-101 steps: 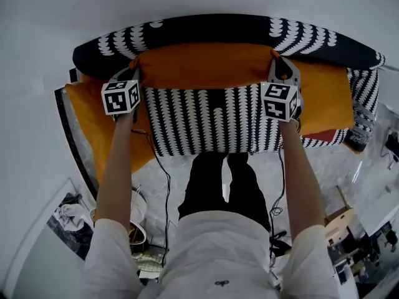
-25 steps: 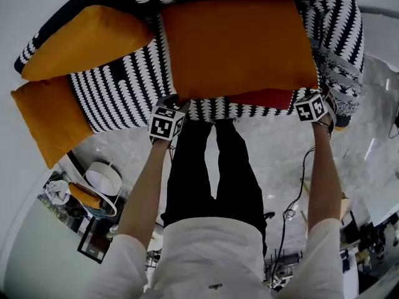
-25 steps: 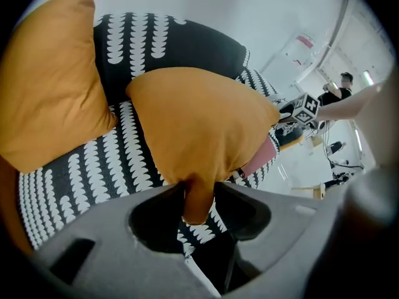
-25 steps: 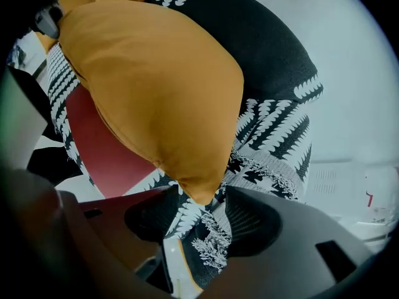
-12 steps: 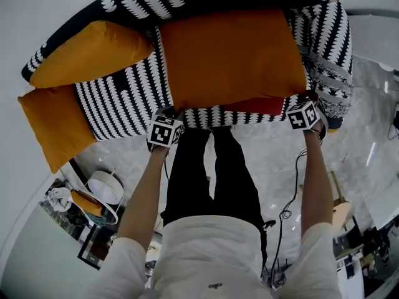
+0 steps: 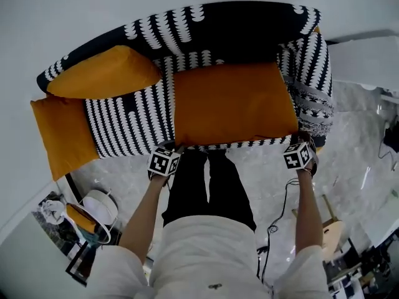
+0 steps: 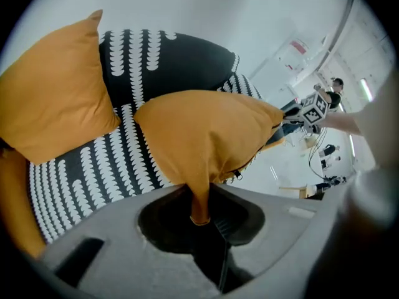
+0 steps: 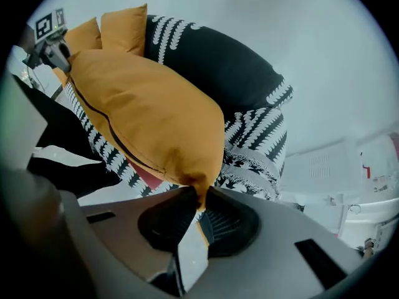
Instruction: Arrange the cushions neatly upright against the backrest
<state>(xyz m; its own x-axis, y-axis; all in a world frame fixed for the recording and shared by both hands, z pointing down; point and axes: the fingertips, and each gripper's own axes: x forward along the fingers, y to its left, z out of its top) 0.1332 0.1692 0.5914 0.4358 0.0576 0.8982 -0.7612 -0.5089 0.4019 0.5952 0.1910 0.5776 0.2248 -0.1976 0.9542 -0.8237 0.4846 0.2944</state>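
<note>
A large orange cushion [image 6: 234, 104] lies flat on the seat of the black-and-white patterned sofa [image 6: 218, 33]. My left gripper [image 6: 169, 154] is shut on its near left corner; that pinched corner of the cushion [image 7: 199, 198] shows between the jaws. My right gripper [image 6: 302, 147] is shut on the near right corner of the same orange cushion [image 8: 149, 117]. A second orange cushion [image 6: 103, 73] leans against the backrest at the left. A third orange cushion [image 6: 62, 132] hangs over the sofa's left end.
The sofa's right armrest [image 6: 308, 92] stands beside the held cushion. A round lamp or bin [image 6: 100, 207] and clutter sit on the marble floor at lower left. Cables [image 6: 274, 229] trail on the floor near my legs. A red patch [image 8: 146, 180] shows under the held cushion.
Both grippers have closed on the large cushion's near corners. The cushion has been drawn back across the seat, covering the red patch, and my view has pulled away from the sofa.
</note>
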